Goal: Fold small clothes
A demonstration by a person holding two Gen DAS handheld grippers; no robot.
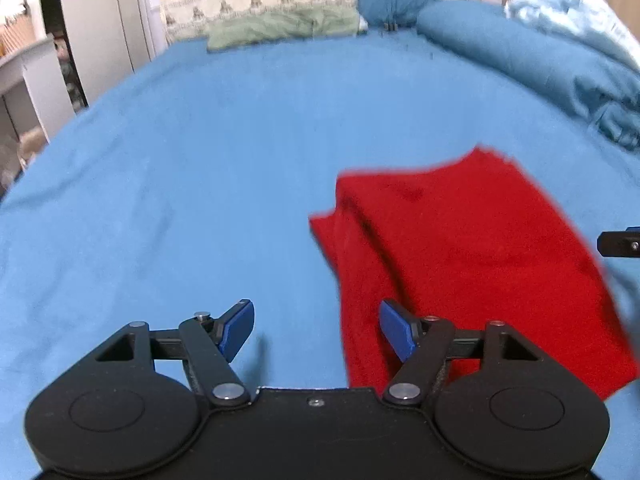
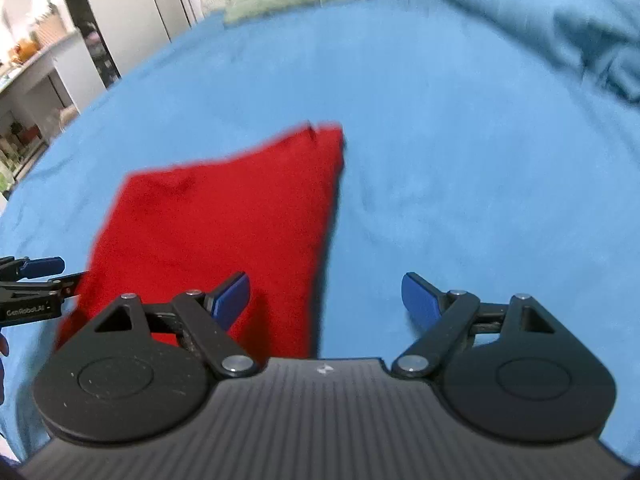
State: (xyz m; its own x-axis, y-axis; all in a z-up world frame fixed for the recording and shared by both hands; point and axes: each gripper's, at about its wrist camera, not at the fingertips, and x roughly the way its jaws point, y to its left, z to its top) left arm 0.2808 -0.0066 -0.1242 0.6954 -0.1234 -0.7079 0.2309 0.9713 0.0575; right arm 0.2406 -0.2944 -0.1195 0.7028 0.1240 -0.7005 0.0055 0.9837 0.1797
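The left gripper [image 1: 318, 330] and right gripper [image 2: 326, 298] both gape, holding nothing, each straddling a near edge of the red cloth [image 1: 460, 248]. The cloth lies between them on the bed [image 1: 200, 160], its long axis running away toward the pillows [image 1: 280, 26].

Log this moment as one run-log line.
left gripper: open, empty | right gripper: open, empty | red garment: folded, lying on blue bedsheet, between the grippers | contact: none visible

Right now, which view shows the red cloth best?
The right wrist view: the red cloth sits near centre, its far corner and right edge visible. In the left wrist view it lies off to the right, partly behind the left claw.
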